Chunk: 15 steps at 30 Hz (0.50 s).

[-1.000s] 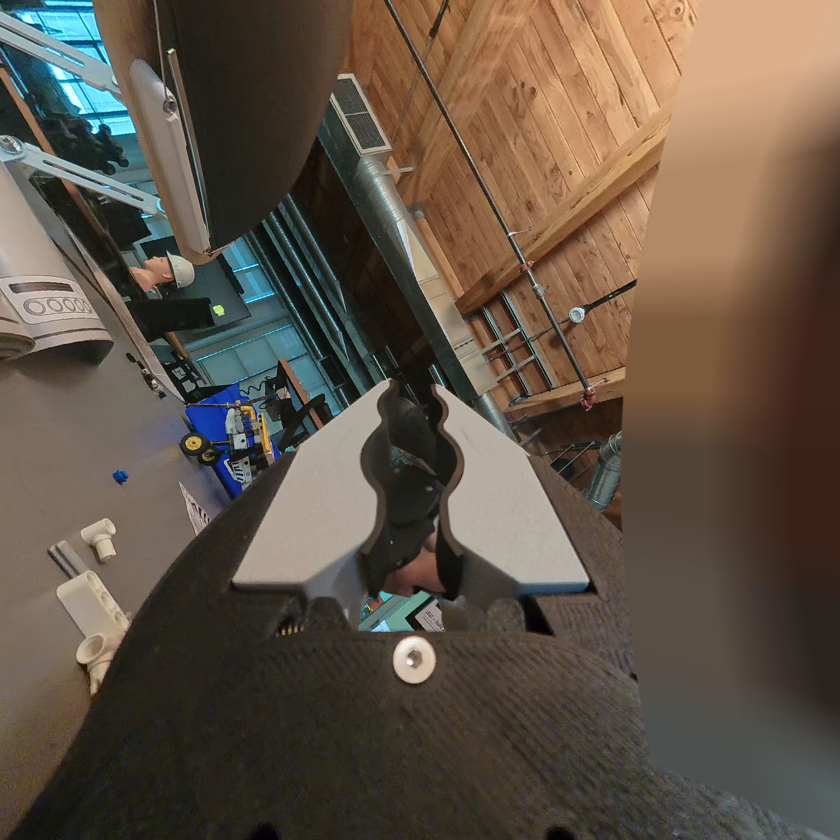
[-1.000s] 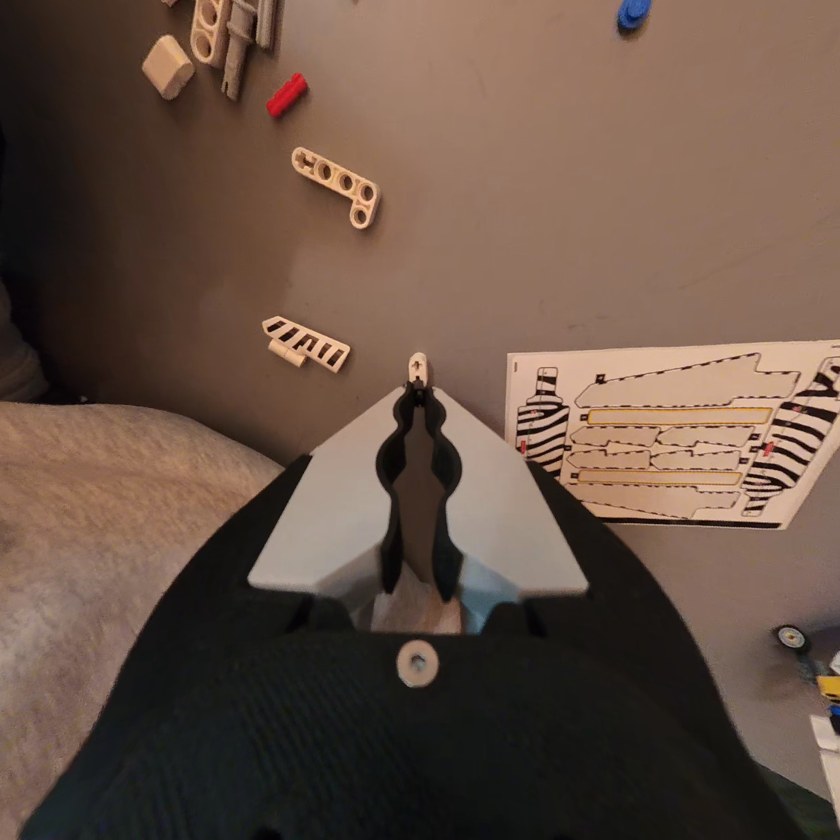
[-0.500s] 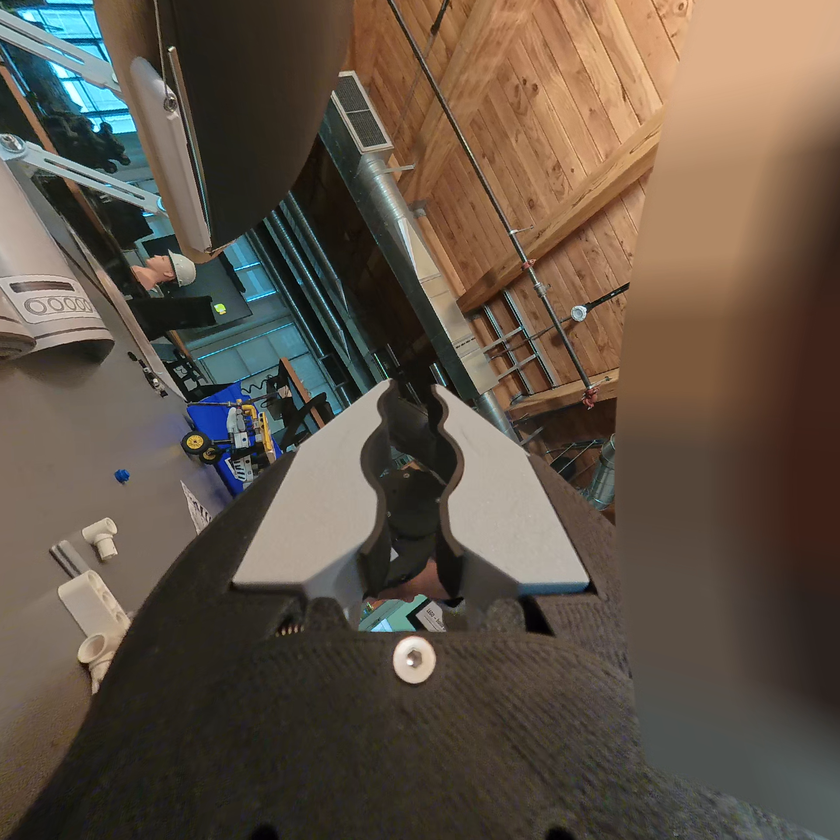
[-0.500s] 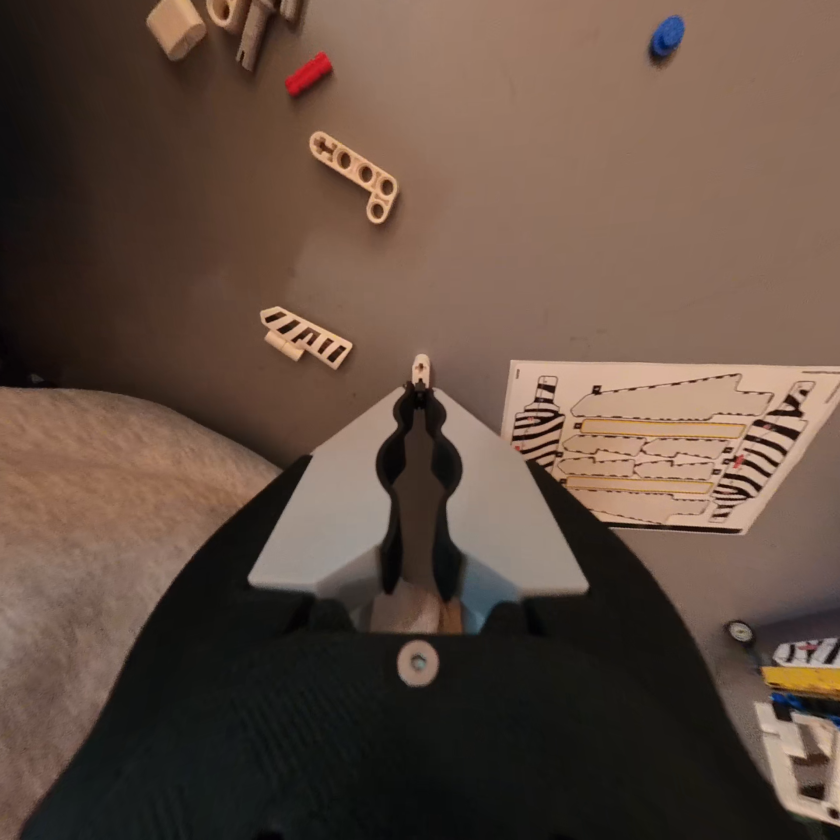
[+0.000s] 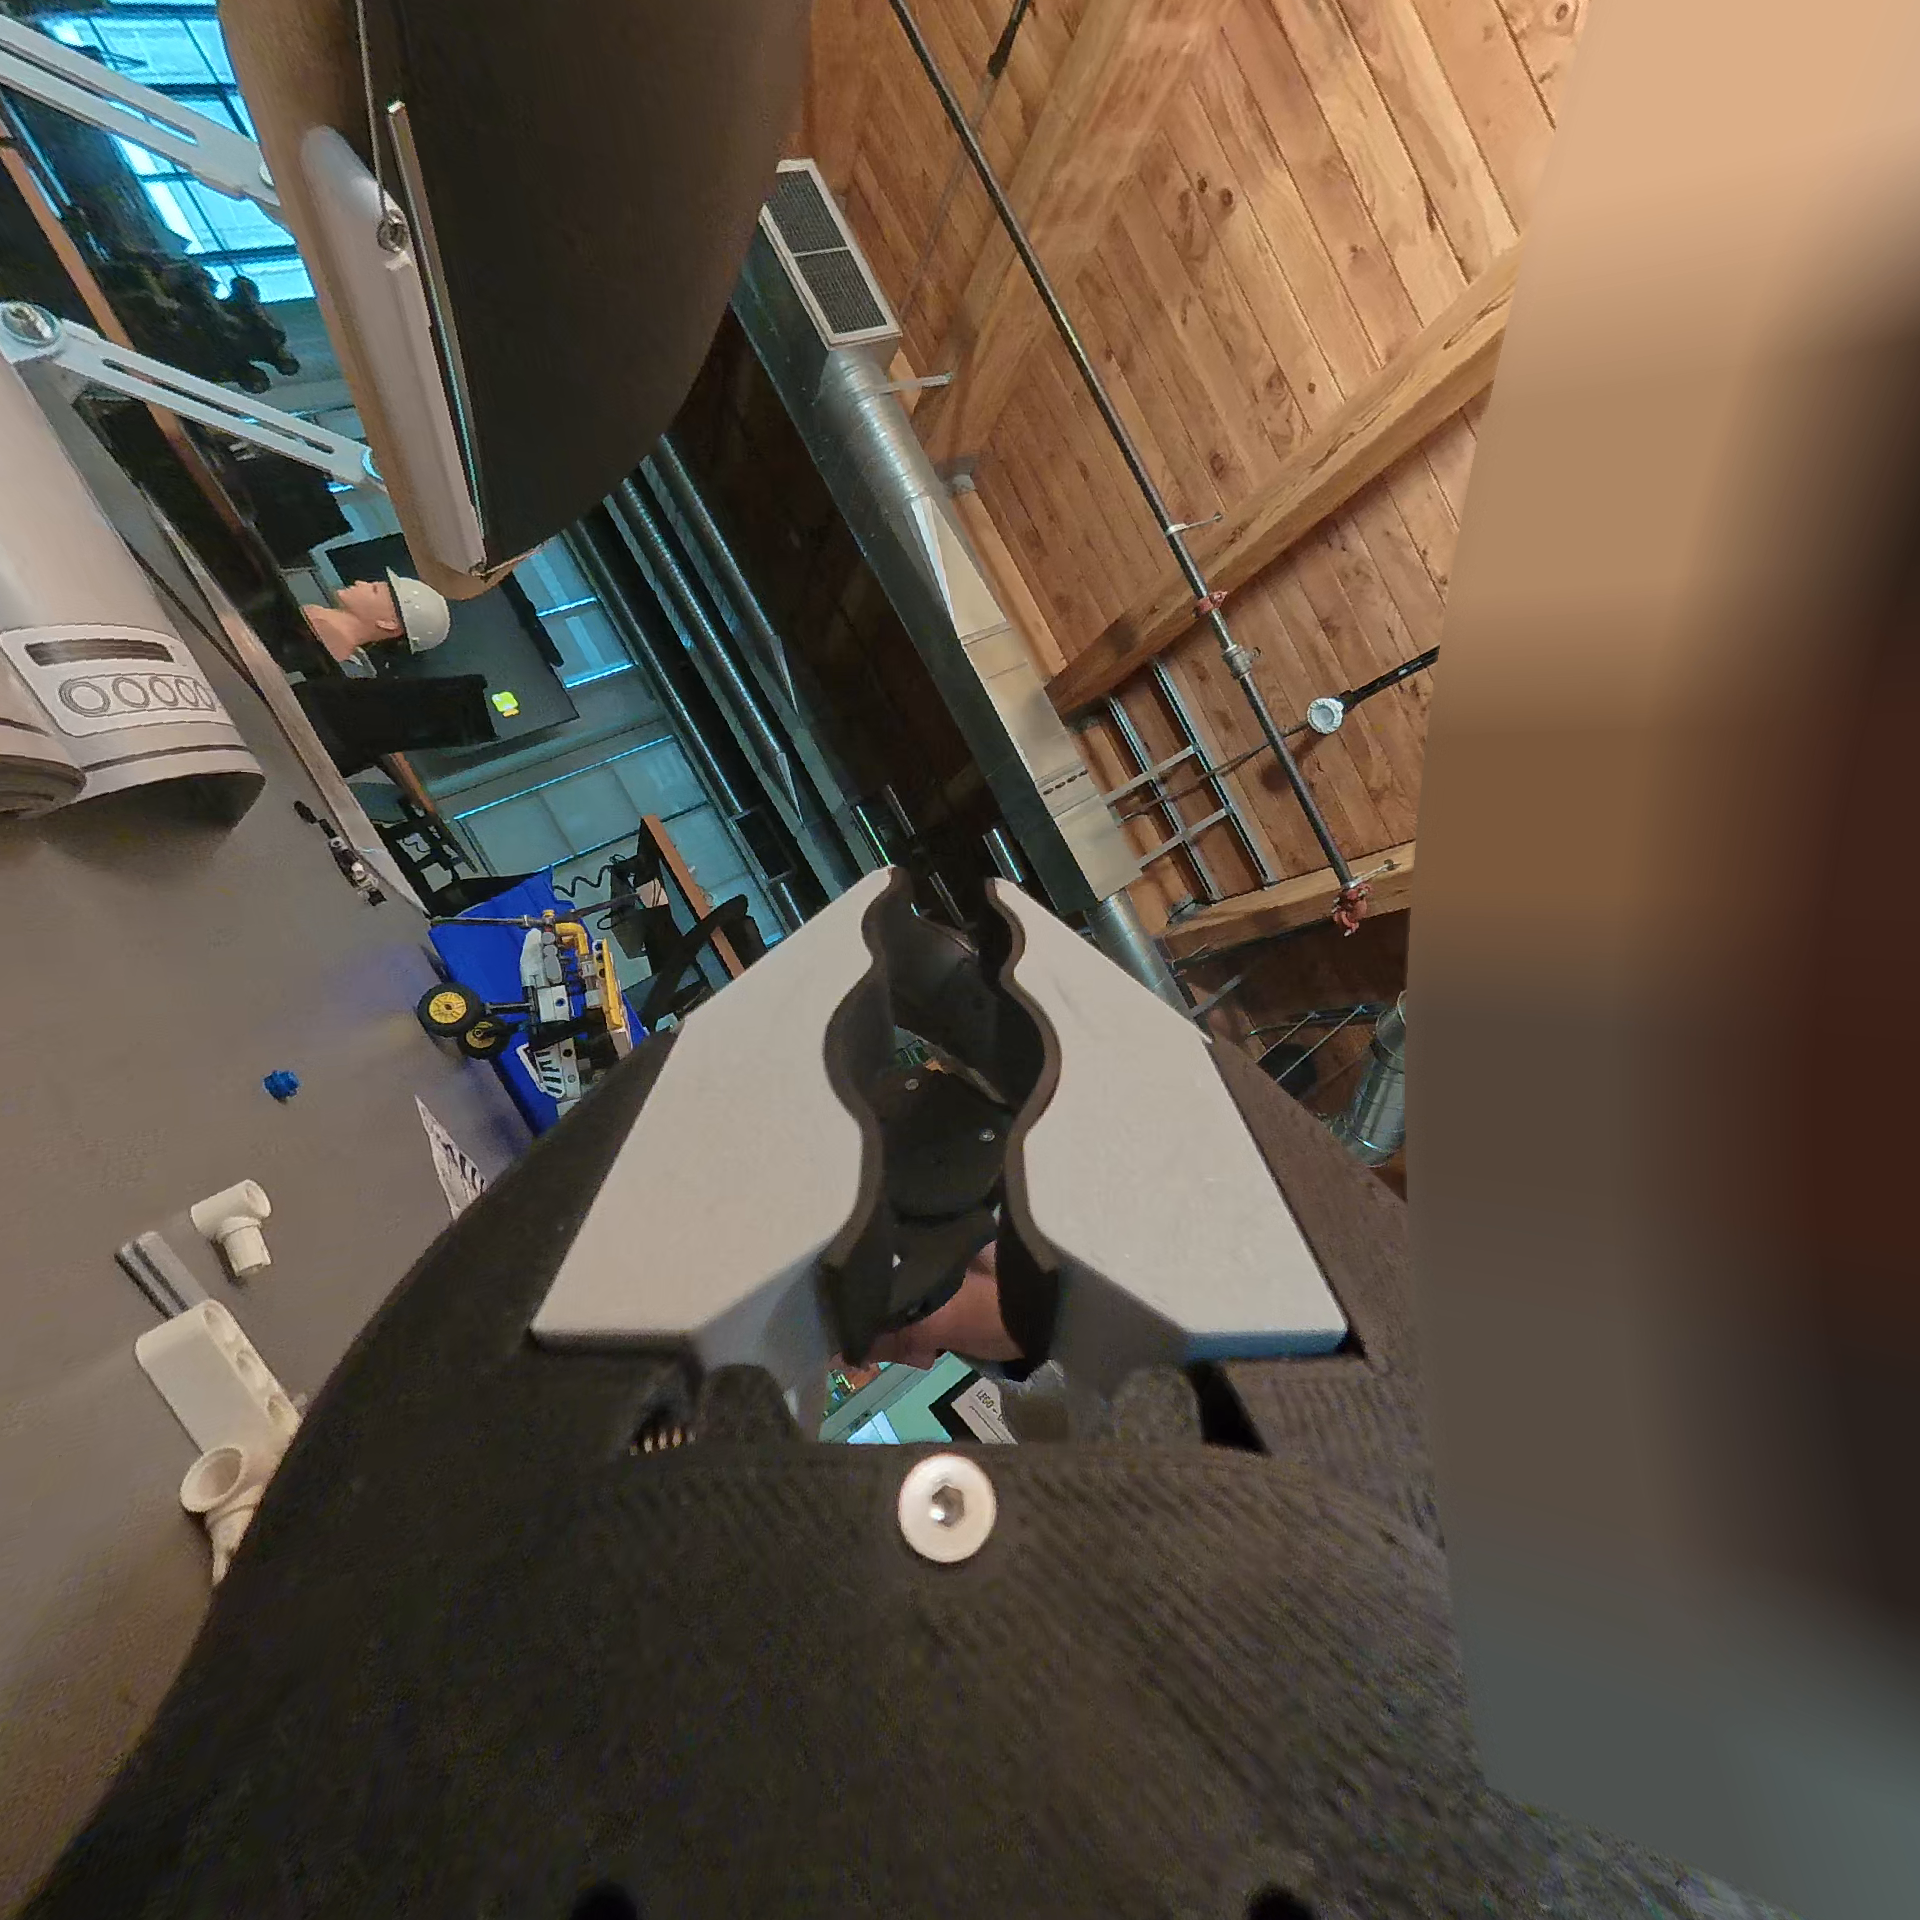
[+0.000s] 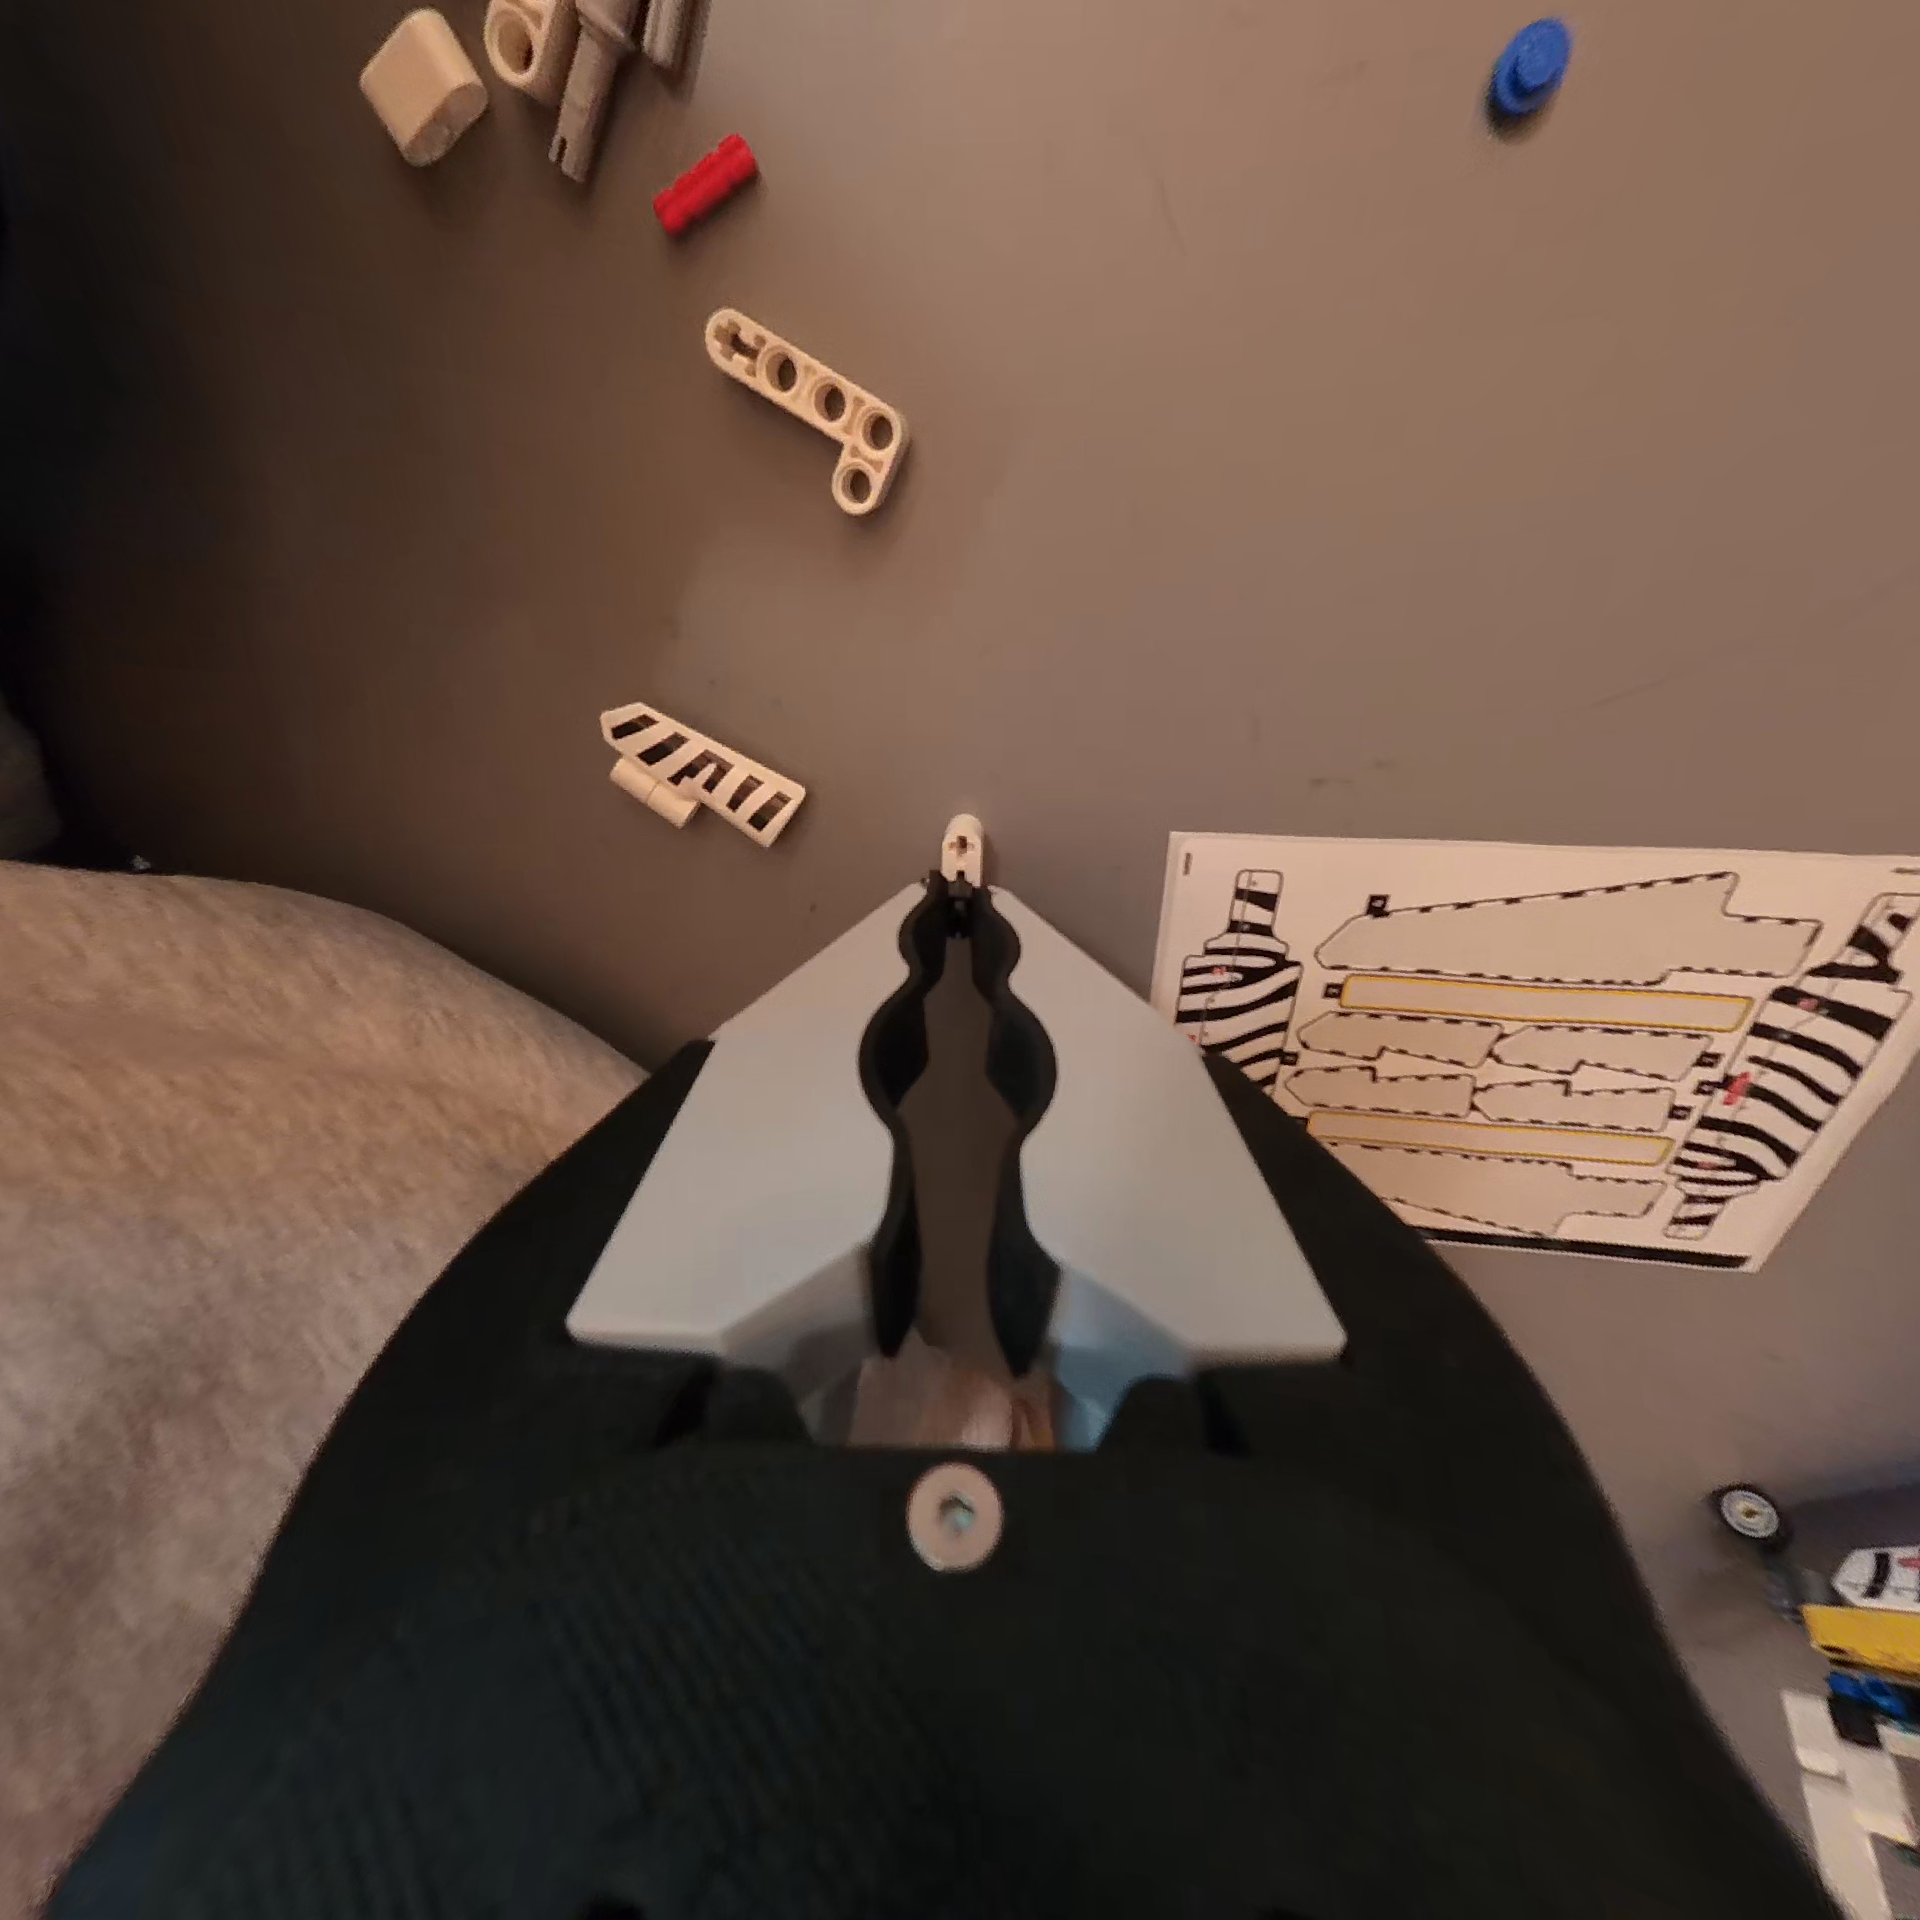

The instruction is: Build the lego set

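My right gripper [image 6: 956,894] is shut on a small white lego piece [image 6: 963,840] that sticks out past its tips, above the grey table [image 6: 1299,468]. A black-striped white piece [image 6: 707,774] lies just left of the tips. The partly built model with yellow wheels [image 5: 540,997] stands far off in the left wrist view. It also shows at the bottom right edge of the right wrist view [image 6: 1860,1652]. My left gripper [image 5: 943,883] is tilted on its side and points up into the room. Its jaws stand a little apart with nothing between them.
A white L-shaped beam [image 6: 810,410], a red pin [image 6: 704,195], a blue round piece [image 6: 1527,64] and beige pieces [image 6: 421,88] lie ahead. A sticker sheet [image 6: 1538,1049] lies at right. Grey cloth [image 6: 208,1143] fills the left. White pieces [image 5: 213,1392] lie near the left gripper. Left tips to right tips: about 20 cm.
My right gripper has shifted and turned slightly with the white piece still in it, and the model has come into view at the bottom right. The left gripper has barely moved.
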### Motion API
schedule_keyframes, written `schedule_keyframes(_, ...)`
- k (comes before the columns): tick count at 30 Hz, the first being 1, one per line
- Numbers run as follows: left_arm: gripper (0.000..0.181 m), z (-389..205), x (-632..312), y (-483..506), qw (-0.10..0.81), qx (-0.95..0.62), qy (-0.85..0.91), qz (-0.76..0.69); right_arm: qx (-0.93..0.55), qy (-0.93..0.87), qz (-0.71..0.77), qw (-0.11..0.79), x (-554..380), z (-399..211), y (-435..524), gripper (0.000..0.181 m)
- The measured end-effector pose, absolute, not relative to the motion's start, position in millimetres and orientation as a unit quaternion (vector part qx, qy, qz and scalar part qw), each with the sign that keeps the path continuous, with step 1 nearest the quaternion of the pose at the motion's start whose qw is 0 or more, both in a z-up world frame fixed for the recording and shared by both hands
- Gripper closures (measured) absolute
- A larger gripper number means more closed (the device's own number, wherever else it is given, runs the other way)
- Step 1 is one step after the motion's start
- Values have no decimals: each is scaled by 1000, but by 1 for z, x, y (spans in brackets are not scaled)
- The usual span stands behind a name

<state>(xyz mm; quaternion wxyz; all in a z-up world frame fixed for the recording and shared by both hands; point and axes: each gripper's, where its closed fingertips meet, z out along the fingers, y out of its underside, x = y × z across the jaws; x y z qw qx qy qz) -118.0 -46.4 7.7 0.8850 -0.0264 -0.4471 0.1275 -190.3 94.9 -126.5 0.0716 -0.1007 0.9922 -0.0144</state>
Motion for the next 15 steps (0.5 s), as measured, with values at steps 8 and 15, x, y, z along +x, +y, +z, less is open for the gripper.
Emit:
schedule_keyframes(8, 169, 7, -117, -46, 884, -27, -448, 128, -133, 990, -15, 44, -190, -129, 95, 178)
schedule_keyframes(15, 169, 8, -118, -43, 879, -37, -455, 135, -144, 988, -33, 43, -190, -129, 94, 178)
